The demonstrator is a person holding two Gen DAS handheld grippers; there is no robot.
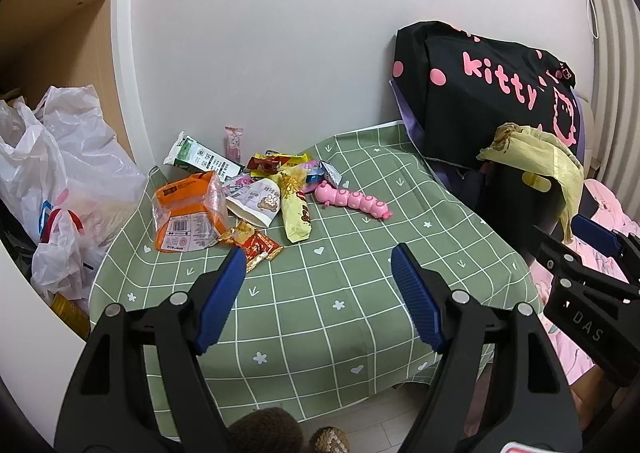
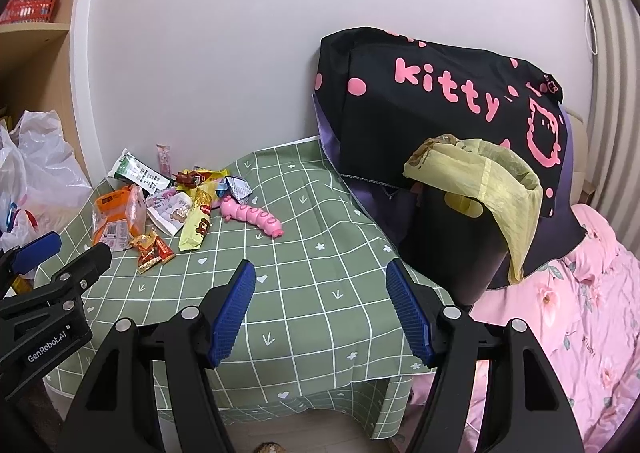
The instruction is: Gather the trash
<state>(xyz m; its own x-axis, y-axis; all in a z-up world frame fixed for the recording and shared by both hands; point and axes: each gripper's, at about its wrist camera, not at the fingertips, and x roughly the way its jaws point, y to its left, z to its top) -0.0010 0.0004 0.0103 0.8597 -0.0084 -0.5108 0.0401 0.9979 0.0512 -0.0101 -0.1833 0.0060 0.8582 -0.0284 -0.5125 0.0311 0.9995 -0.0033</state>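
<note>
While both tongs — left [image 1: 318, 267] and right [image 2: 320, 281] — hang spread and empty, the wrappers [image 1: 244, 193] lie ahead-left of them on the tablecloth [image 1: 340, 253]: light, crinkly, slippery — best pinched at a flat edge.

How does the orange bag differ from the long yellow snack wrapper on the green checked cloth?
The orange bag is wide, partly clear, and shows a barcode label; the yellow snack wrapper is narrow, long and opaque. The orange bag sits puffed up at the pile's left edge, while the yellow wrapper lies flat toward the pink caterpillar toy. Both rest untouched on the tablecloth.
</note>
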